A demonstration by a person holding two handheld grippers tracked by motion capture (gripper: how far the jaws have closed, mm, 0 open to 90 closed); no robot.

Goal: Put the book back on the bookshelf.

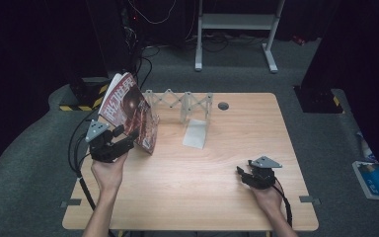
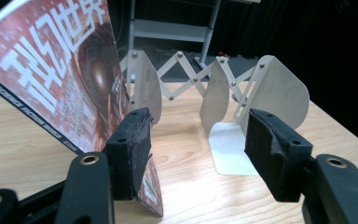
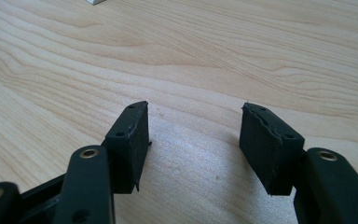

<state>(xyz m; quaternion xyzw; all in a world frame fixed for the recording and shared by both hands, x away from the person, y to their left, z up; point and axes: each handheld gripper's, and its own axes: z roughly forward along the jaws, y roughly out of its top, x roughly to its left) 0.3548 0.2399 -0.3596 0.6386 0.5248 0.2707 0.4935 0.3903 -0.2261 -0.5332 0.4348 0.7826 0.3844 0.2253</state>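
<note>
Resting low over bare table [image 3: 261,51], right gripper [image 3: 193,140] has jaws spread, nothing between. Left gripper [image 2: 196,149] also gapes; its left pad touches the magazine [image 2: 60,79], which stands tilted beside the accordion bookend rack [image 2: 214,88]. Judgement: thin, floppy, glossy, light. Pinch near spine, low, or it sags.

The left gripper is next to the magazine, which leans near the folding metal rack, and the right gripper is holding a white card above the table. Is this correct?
Not quite. The right gripper holds nothing: the right gripper view shows its jaws open over bare table. The rest stands: the left gripper is beside the magazine, which leans near the folding metal rack.
</note>
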